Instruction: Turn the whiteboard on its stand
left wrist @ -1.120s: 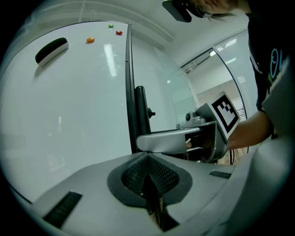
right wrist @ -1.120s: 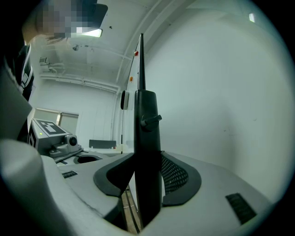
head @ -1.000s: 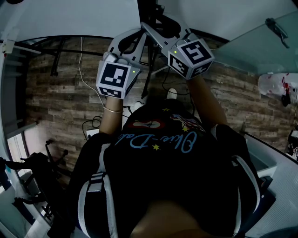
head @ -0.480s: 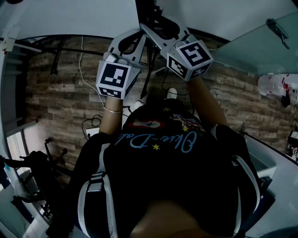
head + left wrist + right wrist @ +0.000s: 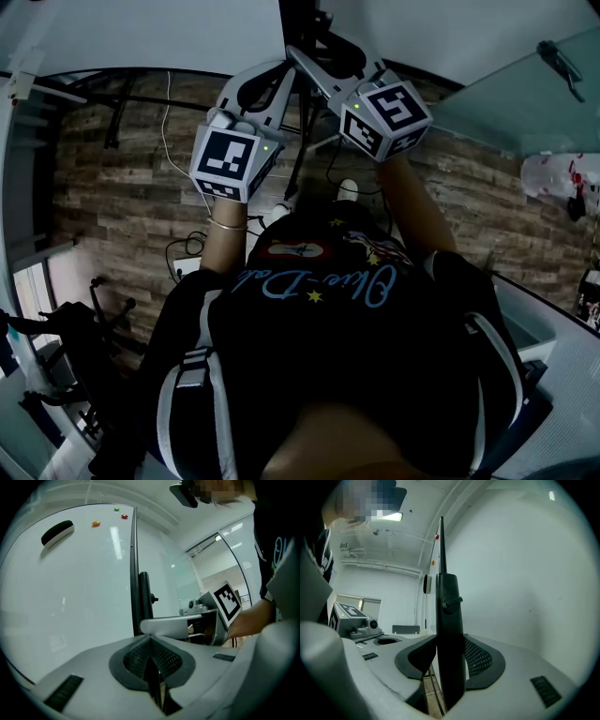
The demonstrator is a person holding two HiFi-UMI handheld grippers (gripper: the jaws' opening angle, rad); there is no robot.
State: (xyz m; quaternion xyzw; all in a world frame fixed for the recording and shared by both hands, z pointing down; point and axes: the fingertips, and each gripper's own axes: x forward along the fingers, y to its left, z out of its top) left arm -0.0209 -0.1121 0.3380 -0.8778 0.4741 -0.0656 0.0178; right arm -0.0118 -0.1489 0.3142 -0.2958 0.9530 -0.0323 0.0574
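The whiteboard (image 5: 70, 597) stands just ahead of the person. Its pale face fills the left of the left gripper view, with a black eraser (image 5: 57, 531) and a few small magnets (image 5: 95, 523) stuck near its top. Its dark frame edge (image 5: 133, 573) runs down beside the stand's upright (image 5: 450, 620), a black post with a small knob on it. The right tongs (image 5: 450, 667) are closed round that upright, a pad pressed to each side. The left tongs (image 5: 152, 677) are drawn fully together just this side of the frame edge, and nothing shows between their pads. Below both, the head view shows a wood-plank floor (image 5: 122, 187).

Over the last second very little has changed. The marker cube (image 5: 228, 161) on the left tongs has drifted slightly leftward, the right tongs have kept their place on the post, and the board lies at the same angle as before. I judge that the turn has not visibly advanced. The right tongs seem to be steadying the stand, while the left tongs have no hold on the board and would need to push or take its edge to swing it.
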